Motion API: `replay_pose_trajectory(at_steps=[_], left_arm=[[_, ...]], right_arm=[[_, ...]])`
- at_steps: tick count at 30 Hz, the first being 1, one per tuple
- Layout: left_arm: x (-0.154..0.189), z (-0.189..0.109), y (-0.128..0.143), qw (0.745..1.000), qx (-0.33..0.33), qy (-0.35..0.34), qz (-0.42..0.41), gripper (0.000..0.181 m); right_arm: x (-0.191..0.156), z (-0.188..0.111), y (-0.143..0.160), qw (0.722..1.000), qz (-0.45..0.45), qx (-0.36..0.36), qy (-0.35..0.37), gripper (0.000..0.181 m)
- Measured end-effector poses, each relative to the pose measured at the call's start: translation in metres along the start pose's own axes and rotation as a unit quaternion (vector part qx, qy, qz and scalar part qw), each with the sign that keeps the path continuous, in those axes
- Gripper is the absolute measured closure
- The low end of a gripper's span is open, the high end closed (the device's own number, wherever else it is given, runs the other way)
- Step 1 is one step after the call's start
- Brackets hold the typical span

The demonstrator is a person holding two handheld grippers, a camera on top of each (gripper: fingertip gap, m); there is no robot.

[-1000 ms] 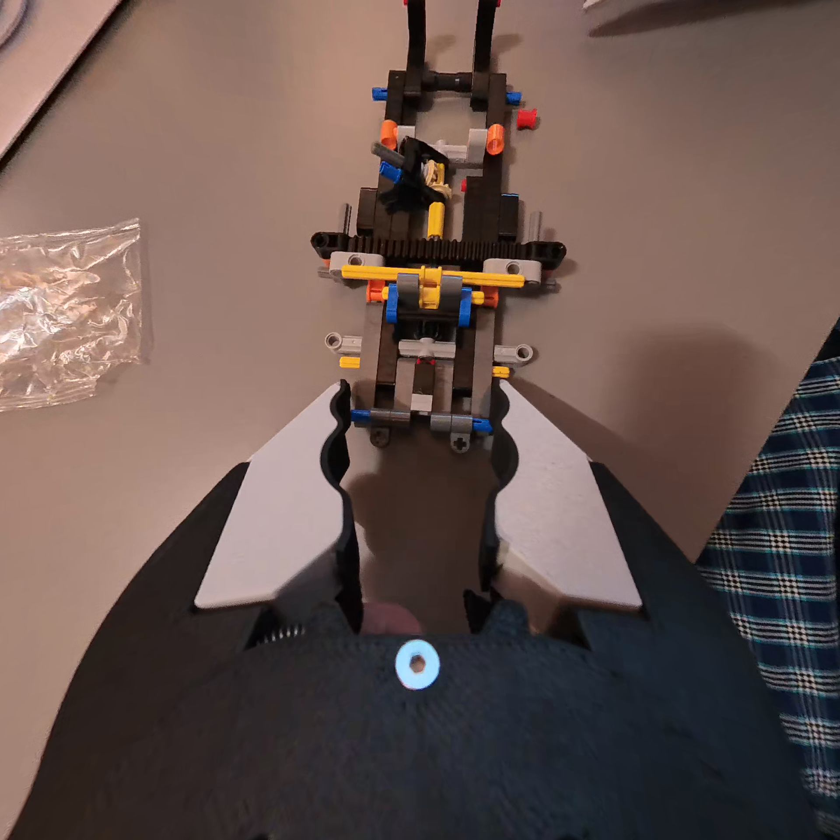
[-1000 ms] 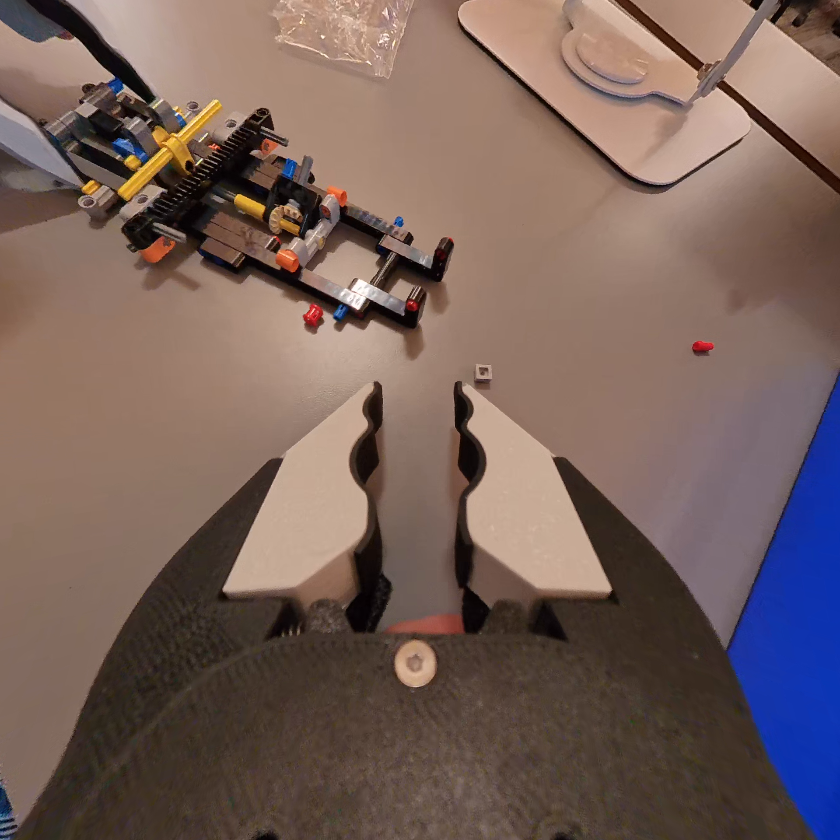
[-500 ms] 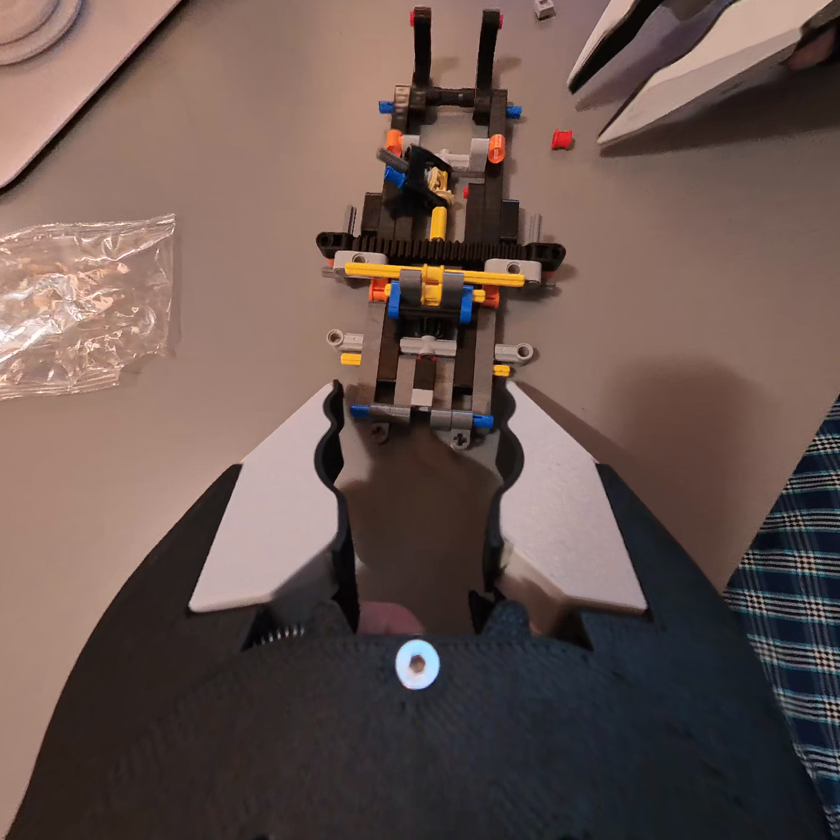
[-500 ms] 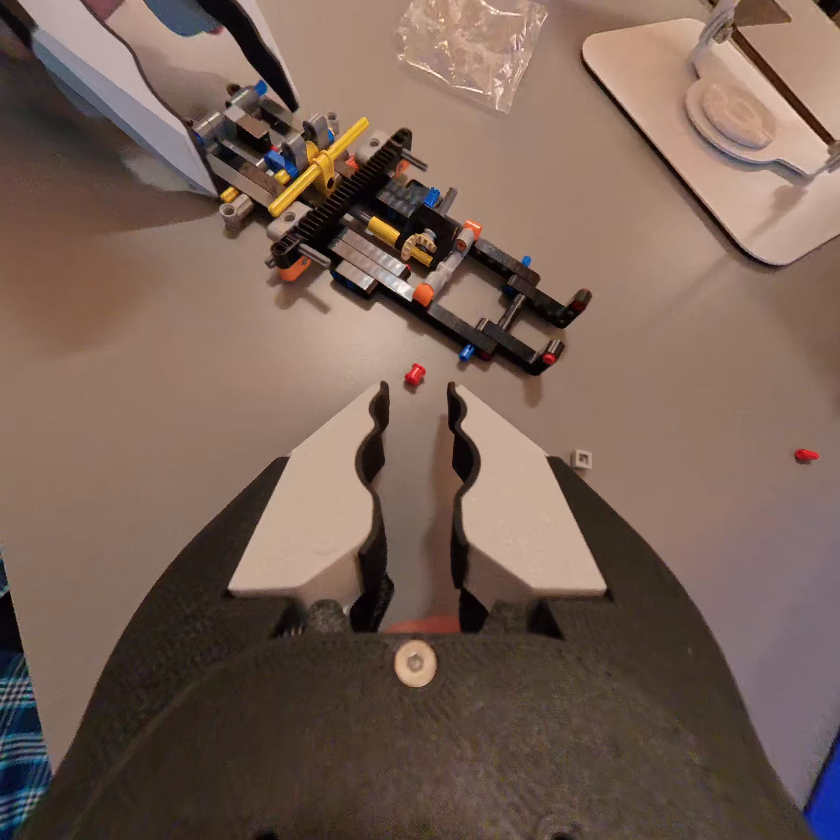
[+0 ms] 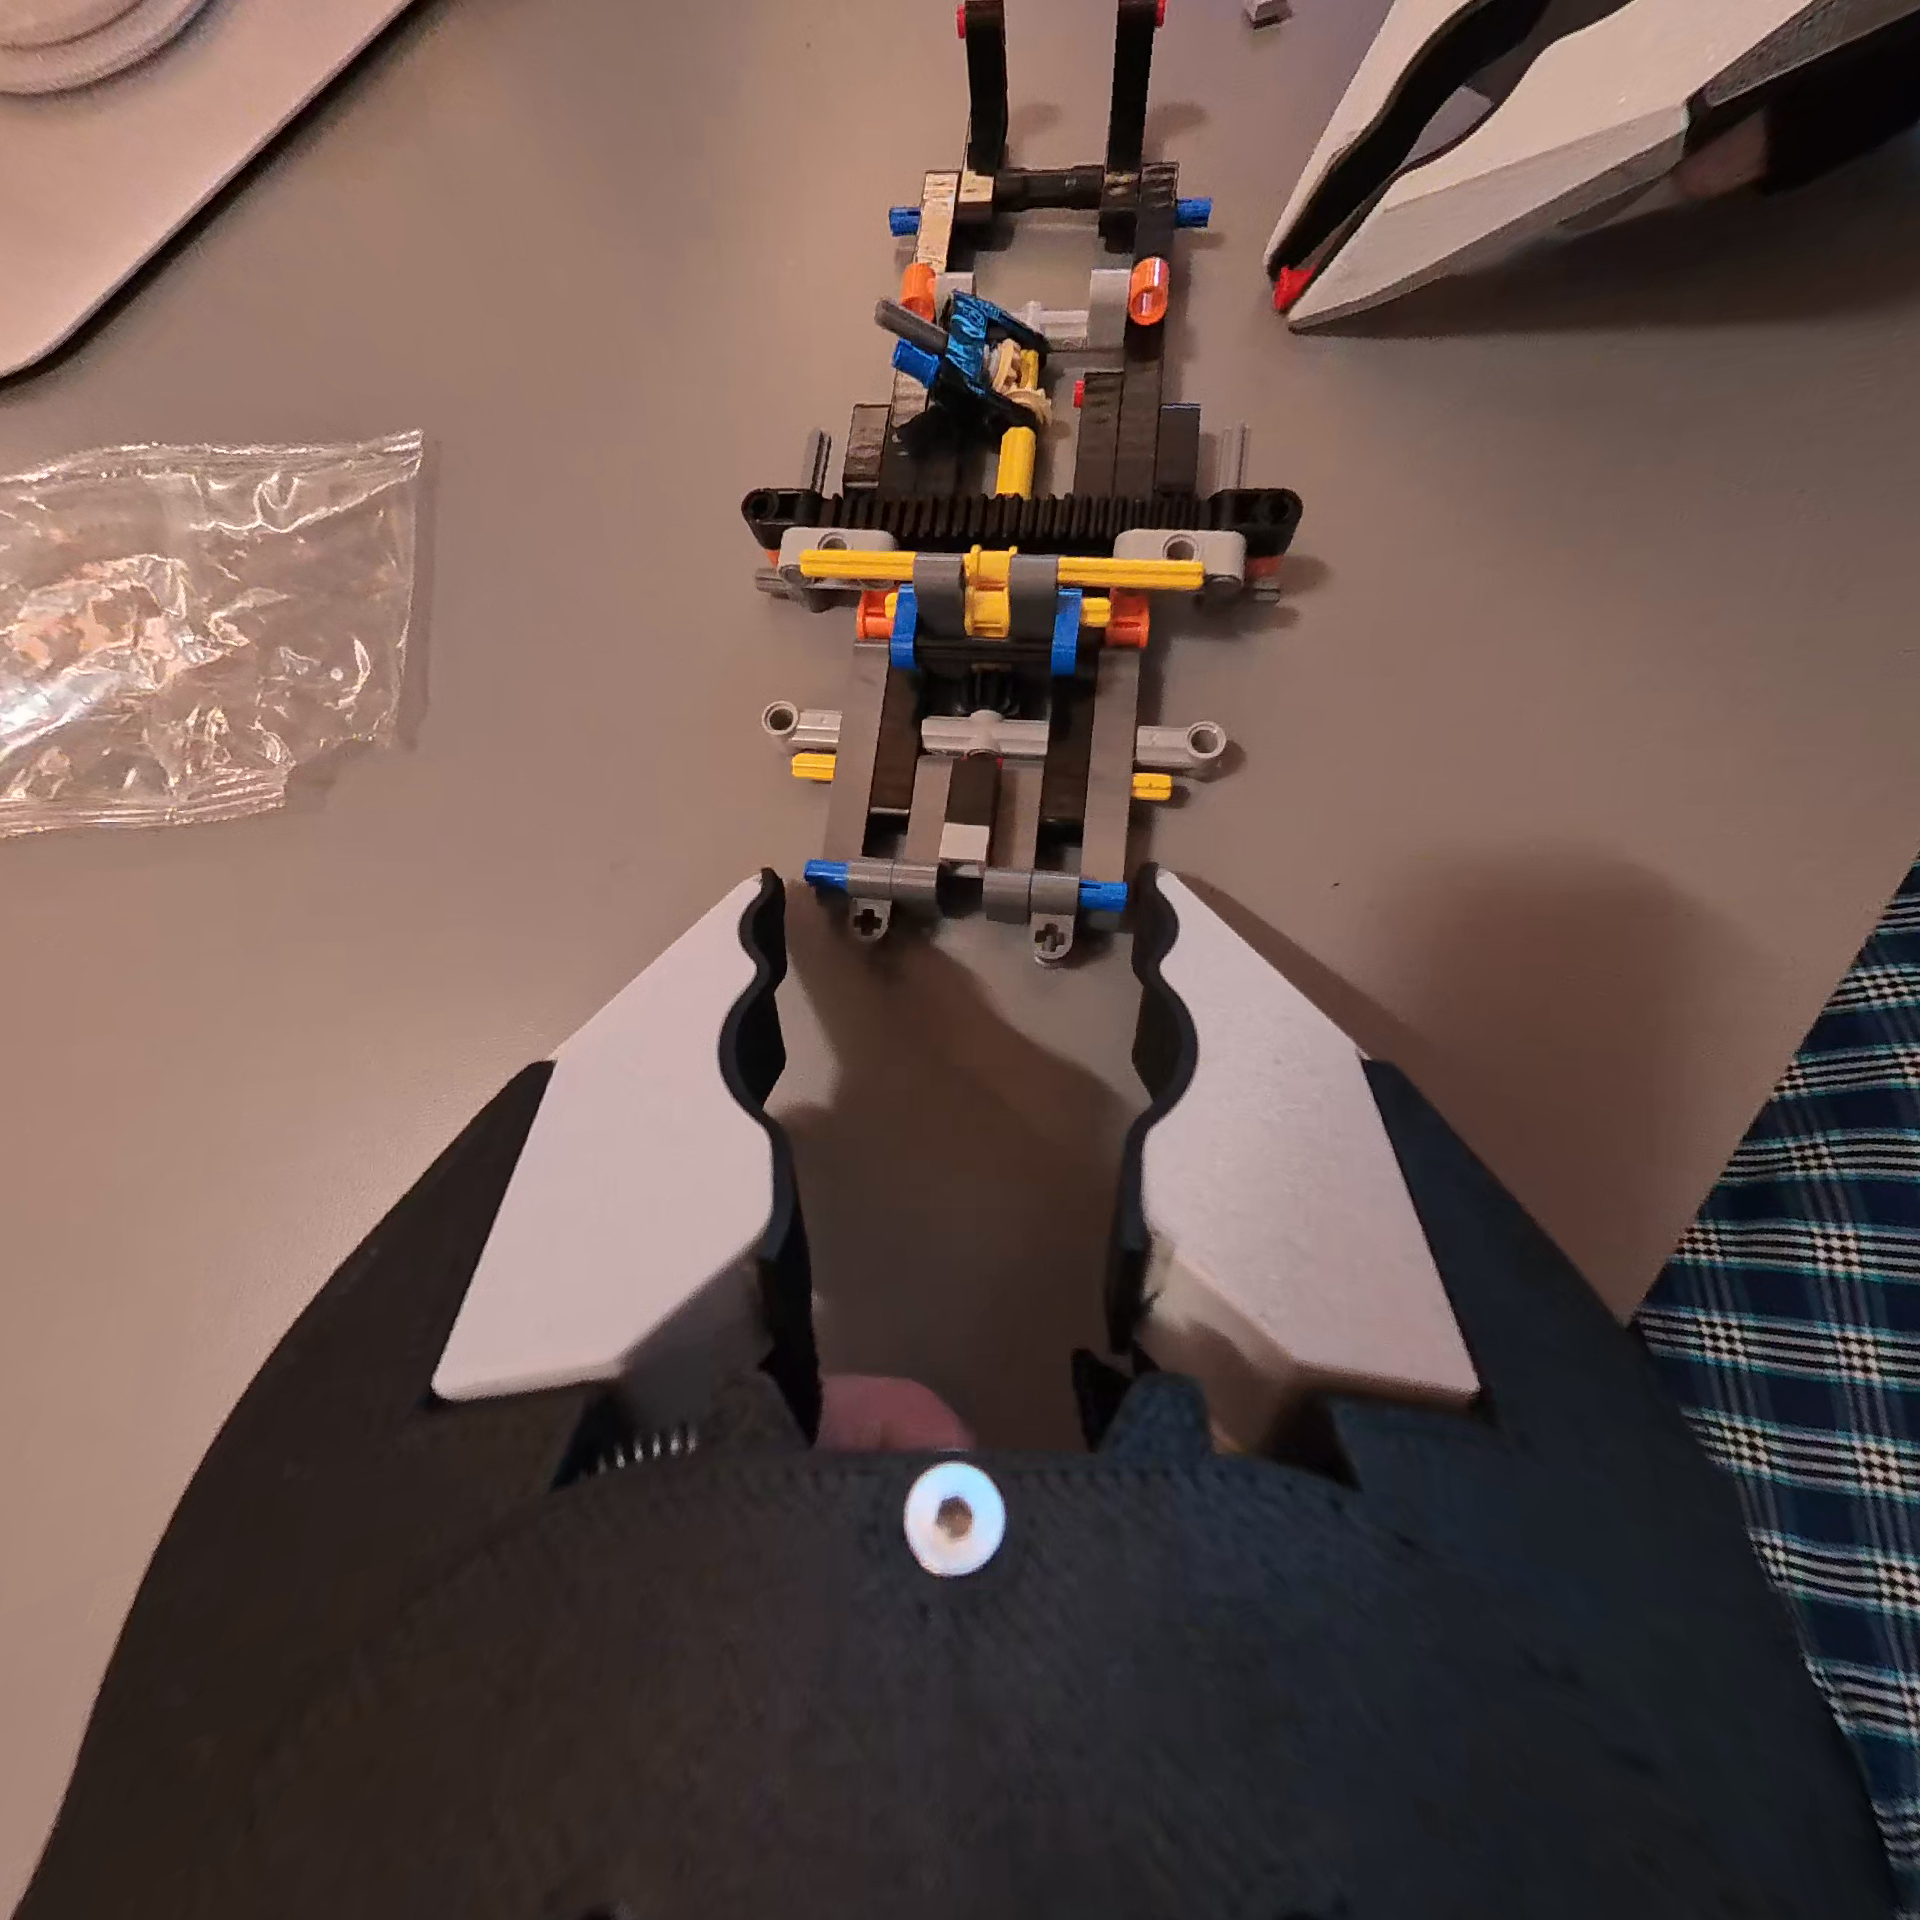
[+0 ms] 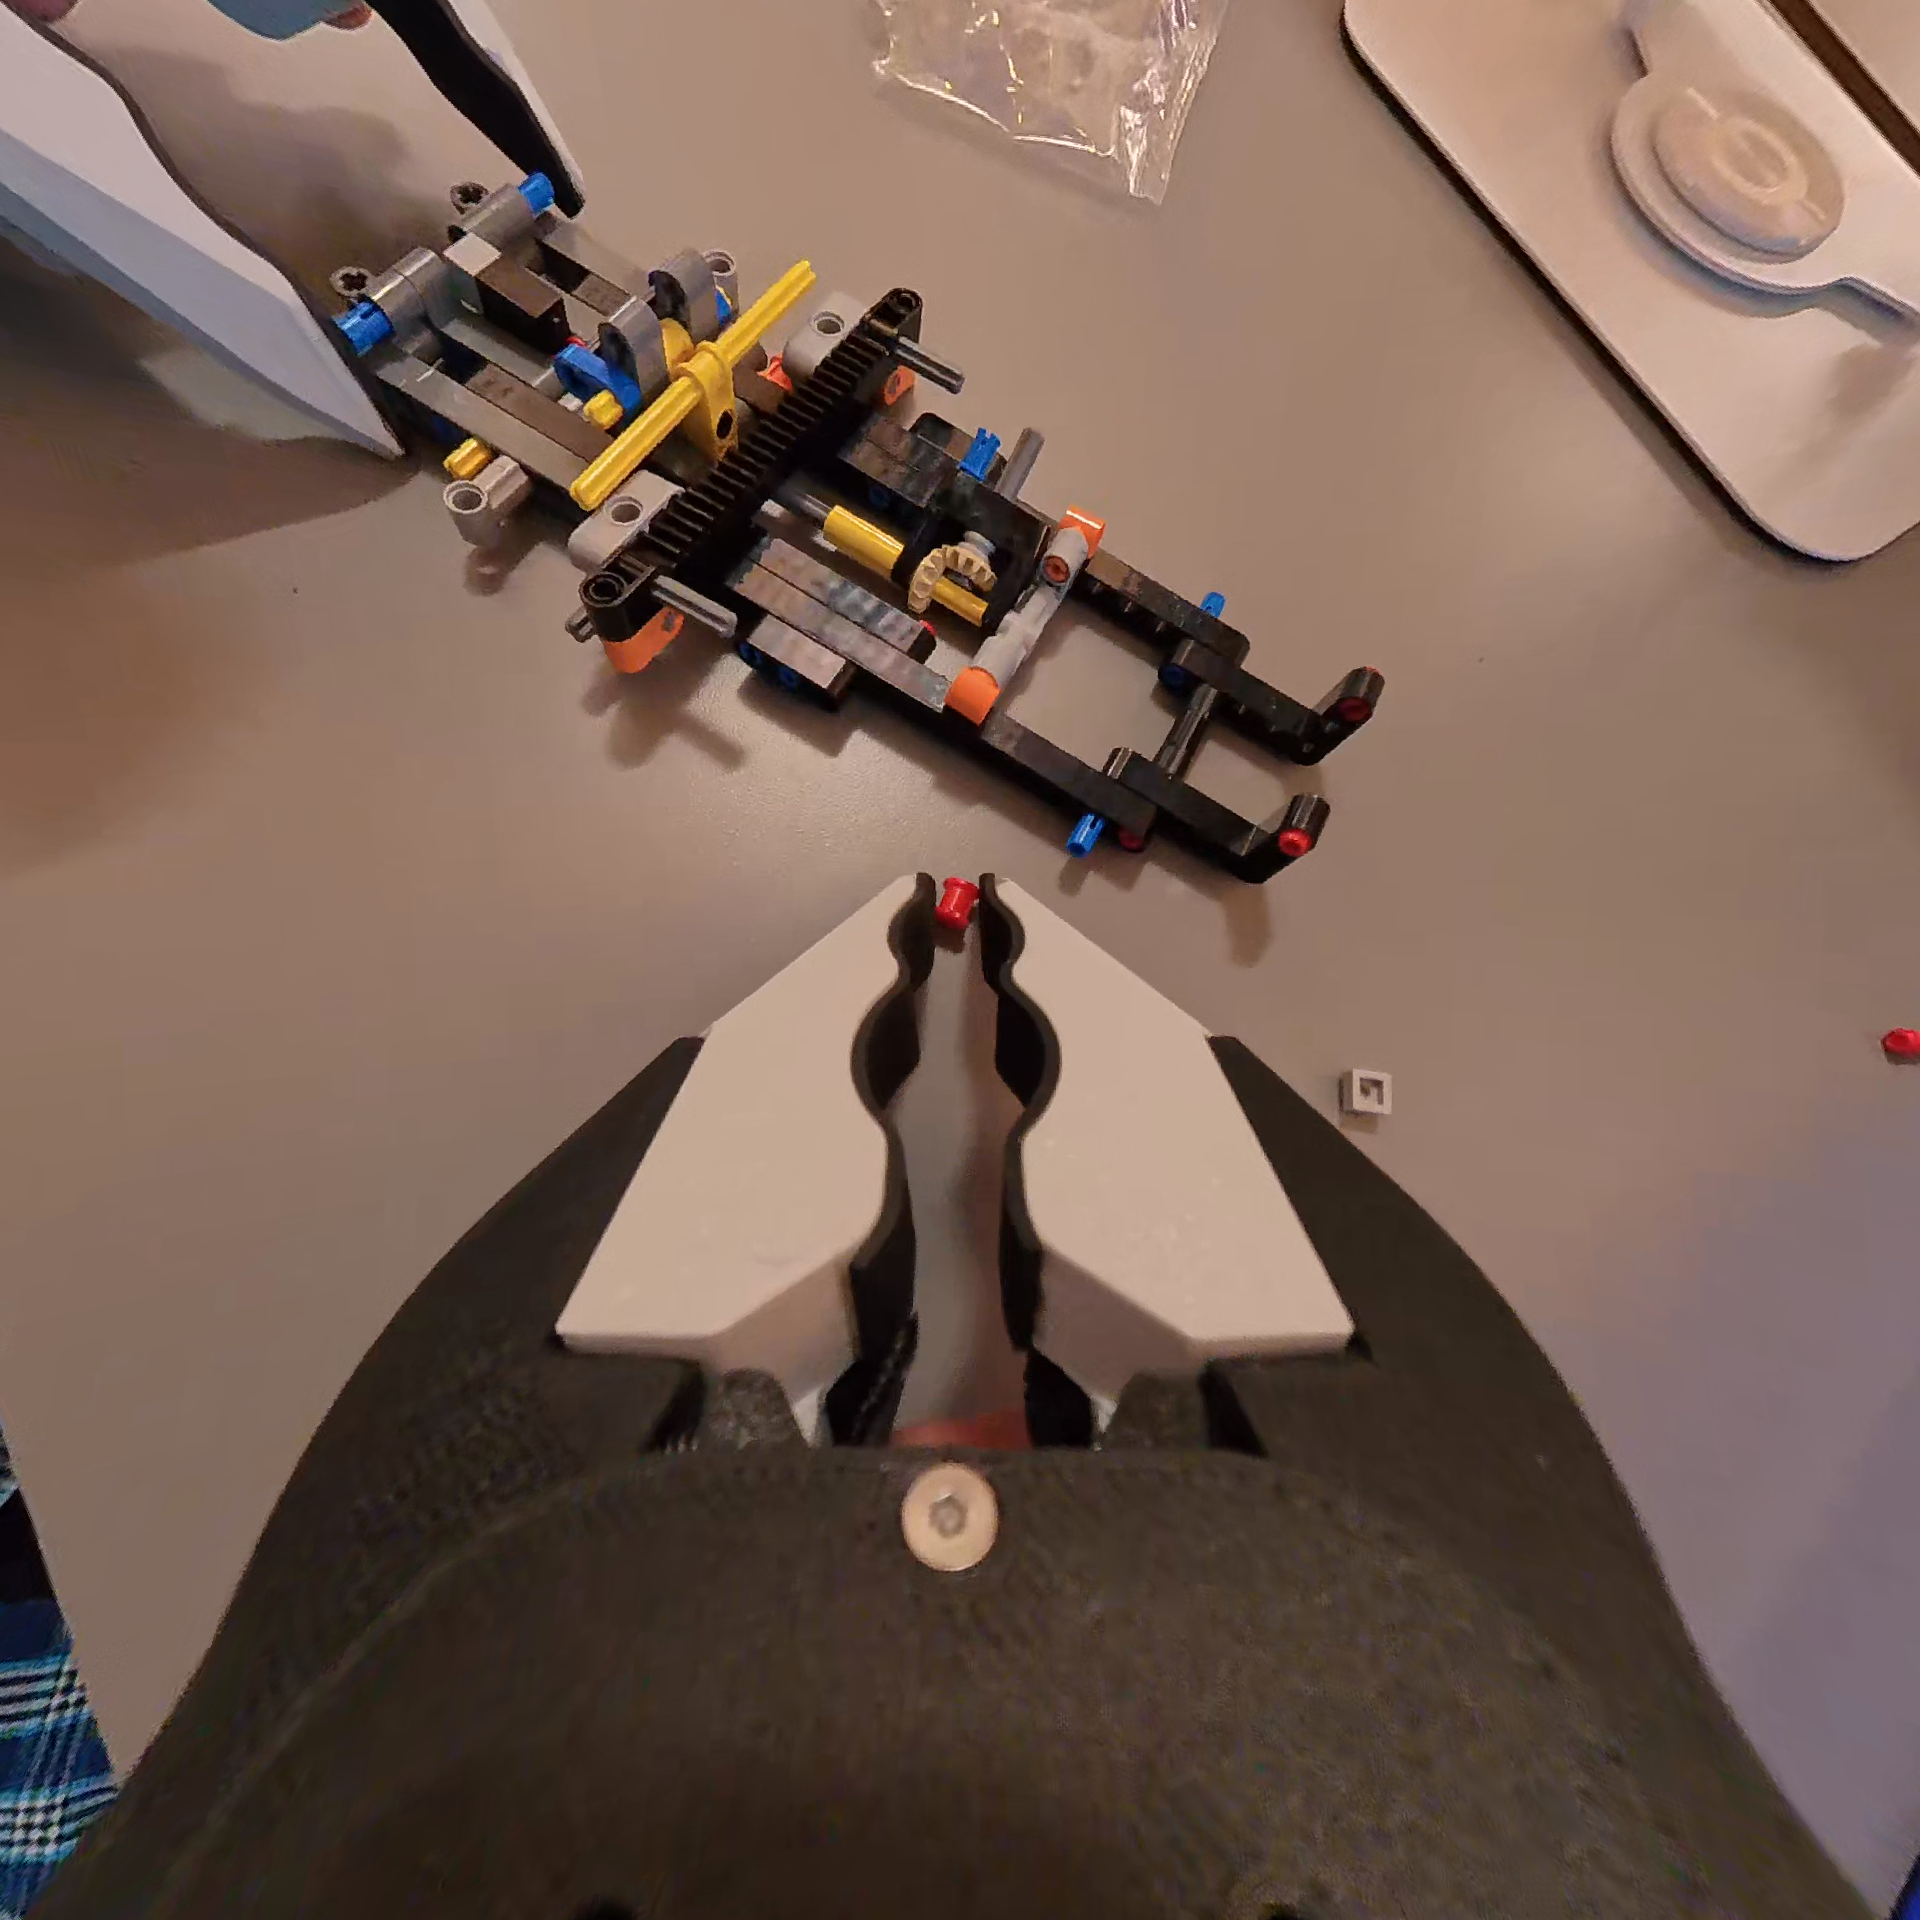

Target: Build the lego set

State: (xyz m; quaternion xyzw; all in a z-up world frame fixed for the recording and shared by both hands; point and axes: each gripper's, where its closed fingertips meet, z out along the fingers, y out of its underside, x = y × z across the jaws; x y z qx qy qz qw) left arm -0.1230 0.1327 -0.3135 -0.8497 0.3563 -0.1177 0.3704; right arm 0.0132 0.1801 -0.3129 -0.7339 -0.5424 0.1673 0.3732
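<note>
Where the grey table [image 6: 312, 831] carries the work, the lego chassis [image 6: 831, 520] lies flat near its middle: a long black frame with a toothed black rack [image 5: 1023, 511] across it, a yellow axle [image 5: 997, 569] just beside the rack, and orange, blue and grey connectors along its length.

Left gripper [image 5: 961, 904]: tongs spread wide, tips flanking the chassis's near end, close beside the blue pins; whether they touch it cannot be told.

Right gripper [image 6: 951, 894]: tongs nearly pressed together, pinching a small red pin [image 6: 954, 902] at the very tips, low at the table and just beside the chassis's forked end, apart from it. The left wrist view shows the same red pin [image 5: 1291, 283] at the tips.

Loose items: one small grey square piece [image 6: 1365, 1093] and a second red pin [image 6: 1901, 1042], both to the right, well apart from the chassis. Crumpled clear plastic bag [image 5: 197, 623] beyond the chassis. White flat stand base [image 6: 1662, 260] at the far corner. Plaid-clad person [image 5: 1797, 1299] at the table edge.
</note>
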Motion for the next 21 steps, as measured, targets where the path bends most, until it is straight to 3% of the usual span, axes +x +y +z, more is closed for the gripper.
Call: replay_pose_trajectory(at_steps=[1, 10, 14, 21], left_arm=[[0.000, 0.000, 0.000, 1.000, 0.001, 0.000, 0.000, 0.117], [-0.002, -0.002, 0.003, 1.000, 0.003, 0.005, -0.002, 0.116], [-0.001, -0.001, 0.003, 1.000, 0.002, 0.008, -0.004, 0.116], [-0.002, -0.001, 0.003, 1.000, 0.002, 0.011, -0.007, 0.115]], right_arm=[[0.000, -0.001, -0.001, 1.000, 0.003, 0.004, -0.001, 0.176], [-0.021, -0.011, 0.006, 0.998, -0.042, 0.007, -0.049, 0.175], [-0.016, -0.016, 0.009, 0.998, -0.036, 0.012, -0.047, 0.155], [-0.019, -0.018, 0.011, 0.998, -0.044, 0.010, -0.049, 0.162]])
